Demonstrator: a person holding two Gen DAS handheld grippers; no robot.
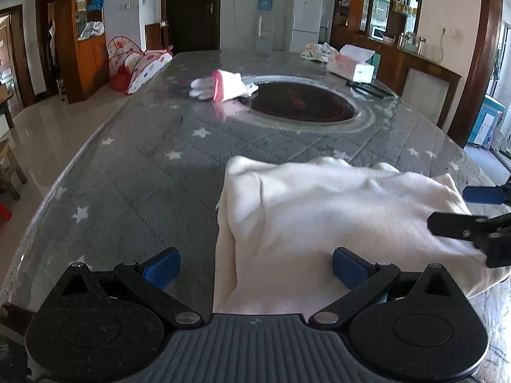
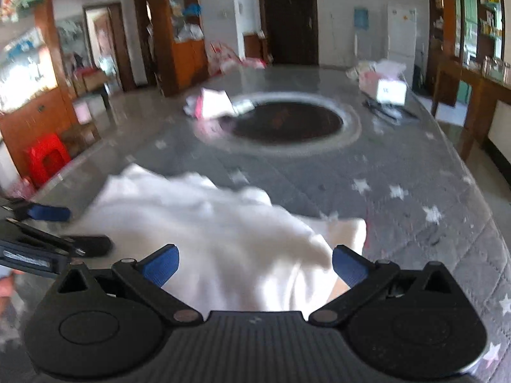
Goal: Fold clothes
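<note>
A cream-white garment [image 1: 335, 217] lies folded on the grey star-patterned tabletop [image 1: 153, 166], just ahead of both grippers. My left gripper [image 1: 255, 269] is open, its blue pads spread wide over the garment's near left edge with nothing pinched. My right gripper [image 2: 254, 266] is also open, hovering over the garment [image 2: 217, 233] in a blurred view; it appears at the right edge of the left wrist view as a dark finger [image 1: 453, 223] above the cloth. In the right wrist view the left gripper's fingers [image 2: 49, 214] show at the far left.
A folded pink-and-white cloth [image 1: 223, 87] lies farther back beside a dark round inset [image 1: 303, 102] in the table. A tissue box [image 1: 351, 63] and dark flat items [image 1: 370, 89] sit at the far right. A red stool [image 2: 48, 156] stands left of the table.
</note>
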